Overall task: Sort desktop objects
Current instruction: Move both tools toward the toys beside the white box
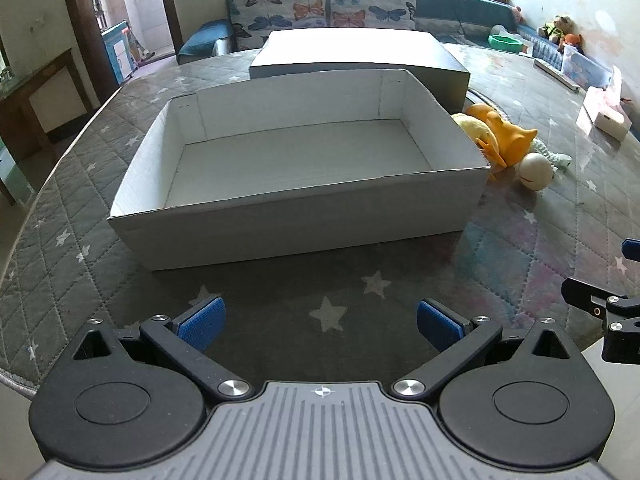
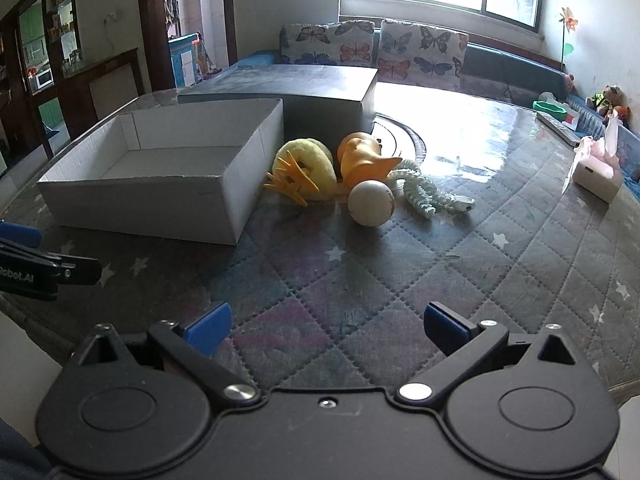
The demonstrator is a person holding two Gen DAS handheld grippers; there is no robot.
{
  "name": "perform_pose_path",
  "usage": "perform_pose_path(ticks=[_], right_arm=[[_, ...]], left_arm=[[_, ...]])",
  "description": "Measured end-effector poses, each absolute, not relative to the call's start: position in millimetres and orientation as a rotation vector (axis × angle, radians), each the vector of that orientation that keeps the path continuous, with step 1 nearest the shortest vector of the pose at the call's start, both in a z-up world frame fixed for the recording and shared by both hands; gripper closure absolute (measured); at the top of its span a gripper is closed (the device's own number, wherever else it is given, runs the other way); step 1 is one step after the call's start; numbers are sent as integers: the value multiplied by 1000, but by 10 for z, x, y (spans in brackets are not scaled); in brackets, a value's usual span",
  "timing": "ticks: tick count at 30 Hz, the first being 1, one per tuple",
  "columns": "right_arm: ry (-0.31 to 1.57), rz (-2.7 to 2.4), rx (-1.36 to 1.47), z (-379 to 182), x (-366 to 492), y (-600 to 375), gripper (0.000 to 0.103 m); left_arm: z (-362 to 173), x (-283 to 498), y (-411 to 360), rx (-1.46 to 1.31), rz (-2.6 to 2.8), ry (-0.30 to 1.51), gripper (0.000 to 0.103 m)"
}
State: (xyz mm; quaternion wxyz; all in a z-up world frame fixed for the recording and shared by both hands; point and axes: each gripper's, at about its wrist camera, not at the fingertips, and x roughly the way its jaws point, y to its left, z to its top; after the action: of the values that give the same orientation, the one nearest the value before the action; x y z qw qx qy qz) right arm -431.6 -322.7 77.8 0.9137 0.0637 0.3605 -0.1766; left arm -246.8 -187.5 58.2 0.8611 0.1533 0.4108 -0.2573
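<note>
White cardboard, the empty box (image 1: 304, 168) sits just ahead of the left claw (image 1: 318, 322), while both claws hang spread wide and empty over the quilted surface (image 2: 360, 280). Ahead and left of the right claw (image 2: 326, 326), the toys touch: yellow plush (image 2: 308, 168), orange duck (image 2: 360, 160), cream ball (image 2: 370, 202), and what may be a pale green knitted toy (image 2: 420, 194). Reaching into that tight cluster could send the ball rolling or pinch two toys at once.

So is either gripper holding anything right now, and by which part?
Nothing is held. The left gripper and right gripper are both open above the quilted table cover, with only bare cover between their fingers.
</note>
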Motion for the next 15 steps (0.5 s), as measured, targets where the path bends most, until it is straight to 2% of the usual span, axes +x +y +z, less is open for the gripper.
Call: perform_pose_path(ticks=[15], right_arm=[[761,-364,140,766,-4312,-3270,0]], left_arm=[[553,-2475,-2119,346,-597,890,0]])
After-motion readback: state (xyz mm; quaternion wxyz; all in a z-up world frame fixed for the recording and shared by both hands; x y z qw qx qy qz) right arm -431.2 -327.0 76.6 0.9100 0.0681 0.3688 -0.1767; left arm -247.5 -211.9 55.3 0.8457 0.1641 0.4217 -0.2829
